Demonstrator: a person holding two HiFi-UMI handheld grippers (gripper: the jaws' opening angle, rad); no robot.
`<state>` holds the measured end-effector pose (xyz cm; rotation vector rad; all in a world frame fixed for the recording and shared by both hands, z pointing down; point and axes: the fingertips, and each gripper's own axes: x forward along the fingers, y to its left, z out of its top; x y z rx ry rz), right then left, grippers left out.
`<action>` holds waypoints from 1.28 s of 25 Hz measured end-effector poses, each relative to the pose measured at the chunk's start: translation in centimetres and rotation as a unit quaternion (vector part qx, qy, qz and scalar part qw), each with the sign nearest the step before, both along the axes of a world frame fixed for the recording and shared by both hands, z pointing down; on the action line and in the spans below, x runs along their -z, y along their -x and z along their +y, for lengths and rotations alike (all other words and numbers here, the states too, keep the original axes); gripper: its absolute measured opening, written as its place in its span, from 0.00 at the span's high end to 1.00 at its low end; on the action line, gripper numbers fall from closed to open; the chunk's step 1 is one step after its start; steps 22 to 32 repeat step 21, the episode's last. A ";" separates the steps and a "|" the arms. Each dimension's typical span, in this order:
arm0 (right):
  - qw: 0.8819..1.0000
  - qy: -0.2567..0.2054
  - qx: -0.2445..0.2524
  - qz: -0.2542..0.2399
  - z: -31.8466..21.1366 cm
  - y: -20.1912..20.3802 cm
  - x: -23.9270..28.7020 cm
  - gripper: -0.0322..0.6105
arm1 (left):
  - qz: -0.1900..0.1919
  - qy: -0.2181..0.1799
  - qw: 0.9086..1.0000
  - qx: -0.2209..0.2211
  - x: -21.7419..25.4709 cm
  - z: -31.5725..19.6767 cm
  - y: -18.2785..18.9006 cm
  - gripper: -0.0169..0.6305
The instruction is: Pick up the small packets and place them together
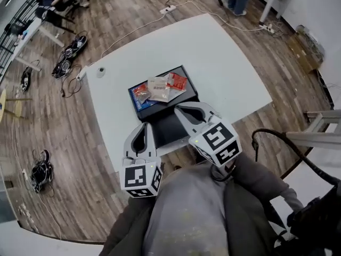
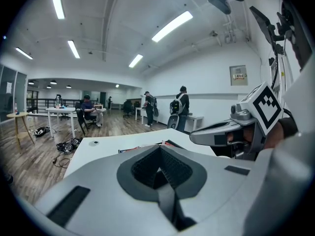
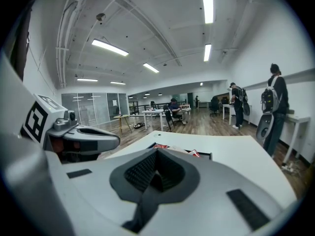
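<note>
Three small packets lie in a loose cluster on a dark box (image 1: 169,128) on the white table (image 1: 229,68): a red one (image 1: 141,93), a beige one (image 1: 159,88) and an orange-red one (image 1: 177,81). My left gripper (image 1: 143,127) is shut and empty, hovering over the table's near edge, short of the box. My right gripper (image 1: 181,110) is also shut and empty, its tip over the box's near part just below the packets. In the right gripper view only the packets' edges (image 3: 194,153) show beyond the shut jaws (image 3: 156,154); the left gripper (image 3: 91,139) is alongside.
A small round white object (image 1: 100,71) sits at the table's far left. A power strip (image 1: 168,9) with a cable, headphones and loose wires (image 1: 68,57) lie on the wooden floor. People (image 2: 178,107) stand and sit at distant tables. A metal frame (image 1: 319,129) stands on the right.
</note>
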<state>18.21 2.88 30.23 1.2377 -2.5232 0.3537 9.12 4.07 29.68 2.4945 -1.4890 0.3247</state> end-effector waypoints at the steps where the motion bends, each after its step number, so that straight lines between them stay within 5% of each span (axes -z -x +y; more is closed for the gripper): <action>1: 1.000 -0.001 -0.001 -0.001 -0.3 0.5 0.4 0.95 | -0.002 0.001 1.000 0.000 0.3 -0.2 0.5 0.97; 7: 1.000 -0.003 0.016 -0.012 -1.6 5.0 1.3 0.95 | -0.008 0.005 1.000 0.017 1.1 -1.1 5.0 0.97; 32: 0.999 0.011 0.034 -0.015 -2.1 6.8 0.4 0.95 | -0.010 0.024 0.999 0.031 0.1 -1.2 6.9 0.97</action>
